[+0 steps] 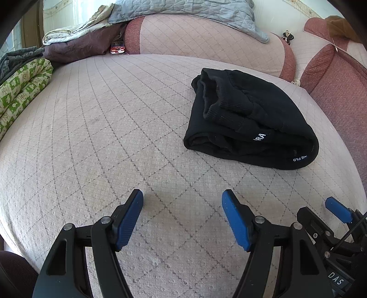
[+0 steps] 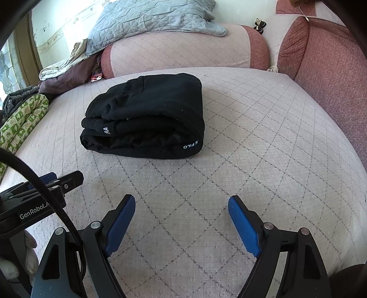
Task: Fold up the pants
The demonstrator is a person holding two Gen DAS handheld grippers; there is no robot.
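Note:
Black pants (image 1: 250, 121) lie folded into a thick bundle on the pink quilted seat cushion (image 1: 103, 128), white lettering showing along the near edge. In the right wrist view the same pants (image 2: 146, 117) sit left of centre, well ahead of the fingers. My left gripper (image 1: 182, 194) is open with only cushion between its blue pads, near the front edge and left of the bundle. My right gripper (image 2: 181, 200) is open too, holding nothing. Each gripper shows at the edge of the other's view, the right gripper (image 1: 337, 209) and the left gripper (image 2: 55, 181) side by side.
A padded backrest (image 1: 206, 39) with a grey-blue quilted cover (image 1: 183, 11) runs along the back. A red armrest (image 2: 325, 68) closes the right side. A green patterned blanket (image 1: 20, 91) and piled cloths (image 1: 80, 41) lie at the left.

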